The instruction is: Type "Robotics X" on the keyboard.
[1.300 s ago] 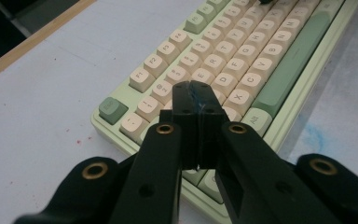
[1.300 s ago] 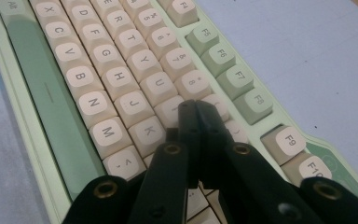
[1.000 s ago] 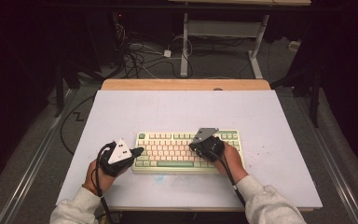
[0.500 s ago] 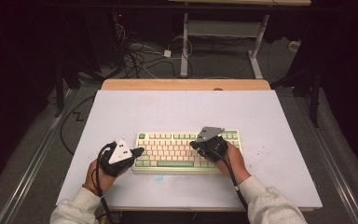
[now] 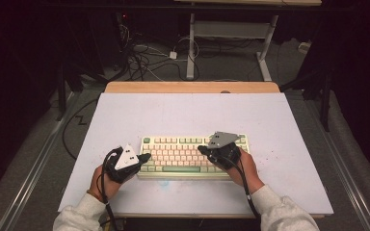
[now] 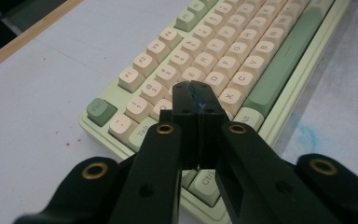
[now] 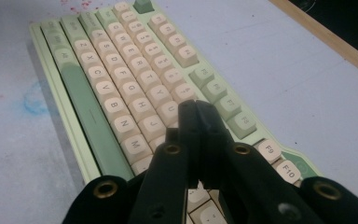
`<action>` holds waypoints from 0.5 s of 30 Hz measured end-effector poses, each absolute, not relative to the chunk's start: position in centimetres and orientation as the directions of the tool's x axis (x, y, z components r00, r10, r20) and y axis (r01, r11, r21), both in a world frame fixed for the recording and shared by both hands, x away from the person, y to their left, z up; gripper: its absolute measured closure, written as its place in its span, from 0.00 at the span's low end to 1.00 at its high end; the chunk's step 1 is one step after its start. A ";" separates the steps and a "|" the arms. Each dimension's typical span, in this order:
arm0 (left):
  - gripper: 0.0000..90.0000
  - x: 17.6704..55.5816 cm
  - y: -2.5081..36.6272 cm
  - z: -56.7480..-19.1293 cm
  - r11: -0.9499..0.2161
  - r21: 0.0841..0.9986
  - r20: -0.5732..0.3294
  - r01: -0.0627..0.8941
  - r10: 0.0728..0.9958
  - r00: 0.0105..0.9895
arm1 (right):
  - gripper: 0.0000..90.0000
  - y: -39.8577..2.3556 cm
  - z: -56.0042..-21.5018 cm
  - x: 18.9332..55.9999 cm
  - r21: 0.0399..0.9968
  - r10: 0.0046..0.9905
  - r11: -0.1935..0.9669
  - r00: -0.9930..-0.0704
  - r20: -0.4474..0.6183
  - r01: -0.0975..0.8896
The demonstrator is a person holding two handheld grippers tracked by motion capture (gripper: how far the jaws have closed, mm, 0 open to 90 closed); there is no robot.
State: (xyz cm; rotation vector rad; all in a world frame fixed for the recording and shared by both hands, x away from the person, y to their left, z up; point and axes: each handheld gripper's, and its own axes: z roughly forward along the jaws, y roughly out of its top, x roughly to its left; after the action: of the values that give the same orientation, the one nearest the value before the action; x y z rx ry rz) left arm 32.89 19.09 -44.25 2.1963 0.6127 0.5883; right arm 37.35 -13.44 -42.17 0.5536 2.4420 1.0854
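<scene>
Hovering over the keyboard (image 5: 192,154) that lay on the near middle of the white table (image 5: 139,115), both tools were poised like typing fingers. Nearest the person, the left gripper (image 5: 142,157) had its jaws pressed together, gripping nothing, with the tips over the keyboard's left end; the right gripper (image 5: 203,149), jaws likewise closed and empty, sat over the right half. Typing looked to be under way, though how much had been entered could not be judged, since nothing displayed the result.

The left gripper view placed the left gripper (image 6: 193,93) around the A and S keys, with the green spacebar (image 6: 279,65) running away to one side, lettering the high view was too small to give. The right gripper view set the right gripper (image 7: 196,108) near the U and J keys, whether touching or just above I could not tell. Farther off, the high view alone took in the table's wooden far edge (image 5: 192,87) and the tangled cables (image 5: 144,53) on the floor beyond.
</scene>
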 end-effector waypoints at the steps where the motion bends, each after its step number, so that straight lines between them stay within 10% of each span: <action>1: 0.97 32.9 19.1 -44.2 -0.591 0.771 0.214 0.237 0.591 0.778 | 1.00 -13.5 -42.1 37.3 0.765 0.509 0.616 -0.837 -0.204 0.188; 15: 0.97 32.9 19.1 -44.1 -0.588 0.774 0.213 0.234 0.589 0.779 | 1.00 -14.5 -41.3 36.4 0.786 0.519 0.592 -0.830 -0.204 0.177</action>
State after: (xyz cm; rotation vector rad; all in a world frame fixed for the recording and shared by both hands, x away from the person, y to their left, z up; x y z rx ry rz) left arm 32.86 19.08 -44.12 2.1922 0.6087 0.5872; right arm 36.45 -14.50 -41.29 0.5575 2.4090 1.1244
